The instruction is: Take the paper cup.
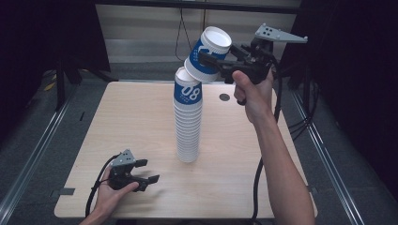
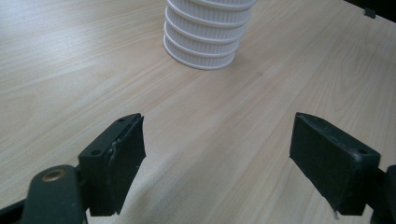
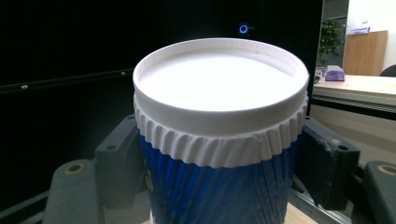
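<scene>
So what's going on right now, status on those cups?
Right gripper shut on cup, tilted above stack. Left gripper open, low over table. Nothing in the way.

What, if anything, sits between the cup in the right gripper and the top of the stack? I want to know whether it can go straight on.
Nothing visible. The held cup hangs tilted in the right gripper, just above and right of the cup stack; only air lies between them.
</scene>
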Tool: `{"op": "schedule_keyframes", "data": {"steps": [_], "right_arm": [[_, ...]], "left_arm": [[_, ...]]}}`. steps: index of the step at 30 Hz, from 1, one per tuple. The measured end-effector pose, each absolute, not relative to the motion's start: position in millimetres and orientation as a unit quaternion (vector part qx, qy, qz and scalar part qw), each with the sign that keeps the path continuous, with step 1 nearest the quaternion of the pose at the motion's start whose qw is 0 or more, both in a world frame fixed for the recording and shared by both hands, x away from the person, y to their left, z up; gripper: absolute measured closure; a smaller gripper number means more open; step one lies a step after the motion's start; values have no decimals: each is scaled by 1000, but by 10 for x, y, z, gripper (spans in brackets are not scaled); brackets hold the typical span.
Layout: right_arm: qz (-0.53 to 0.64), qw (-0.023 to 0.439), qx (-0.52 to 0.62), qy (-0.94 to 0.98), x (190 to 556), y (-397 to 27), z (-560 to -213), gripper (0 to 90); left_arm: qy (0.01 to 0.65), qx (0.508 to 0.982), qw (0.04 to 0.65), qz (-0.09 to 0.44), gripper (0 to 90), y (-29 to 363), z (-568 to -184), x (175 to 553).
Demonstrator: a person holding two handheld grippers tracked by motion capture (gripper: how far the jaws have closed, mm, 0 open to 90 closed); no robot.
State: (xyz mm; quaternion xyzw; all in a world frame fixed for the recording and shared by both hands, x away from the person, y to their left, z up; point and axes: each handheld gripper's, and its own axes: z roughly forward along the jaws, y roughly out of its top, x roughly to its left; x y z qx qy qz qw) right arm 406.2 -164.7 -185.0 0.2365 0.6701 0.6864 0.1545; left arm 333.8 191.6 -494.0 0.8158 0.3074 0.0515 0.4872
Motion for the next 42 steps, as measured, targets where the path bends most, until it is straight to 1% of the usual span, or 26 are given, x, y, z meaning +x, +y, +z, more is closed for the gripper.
{"op": "schedule_keyframes", "data": {"steps": [4,10,11,14,20,23,25,28,29,32,35,36,38,39,42], "right_arm": [[683,162,246,669,4054,-1701,-1845,256],[670,182,260,671,4004,-1878,-1851,257],[666,184,263,673,4001,-1902,-1862,257],[658,191,275,674,3982,-1979,-1901,257],[641,197,287,684,3933,-2077,-1985,258],[628,195,294,694,3907,-2099,-2131,258],[625,194,295,696,3905,-2096,-2165,258],[611,190,301,707,3883,-2070,-2336,258],[610,188,302,708,3877,-2068,-2372,258],[605,185,305,712,3855,-2068,-2453,258],[608,176,310,710,3807,-2083,-2589,258],[603,169,314,713,3772,-2083,-2702,257],[602,167,317,714,3762,-2083,-2747,258],[598,159,321,717,3729,-2087,-2864,258],[593,157,323,721,3707,-2081,-2940,258]], "left_arm": [[306,813,492,48,179,1924,-4935,3334],[305,807,502,63,180,1931,-4917,3320],[313,806,498,66,180,1935,-4918,3326],[321,802,501,57,180,1936,-4929,3337],[321,802,501,58,185,1932,-4921,3339],[318,801,503,64,182,1896,-4893,3339],[312,802,504,70,181,1874,-4881,3333],[300,804,508,70,168,1803,-4853,3324],[296,804,511,64,156,1764,-4838,3324],[294,802,516,61,157,1742,-4817,3319],[298,795,527,42,157,1742,-4799,3351],[296,796,526,45,157,1739,-4783,3372],[302,792,529,42,157,1741,-4767,3385],[299,793,529,43,157,1738,-4736,3399],[295,793,531,41,157,1713,-4709,3409]]}}
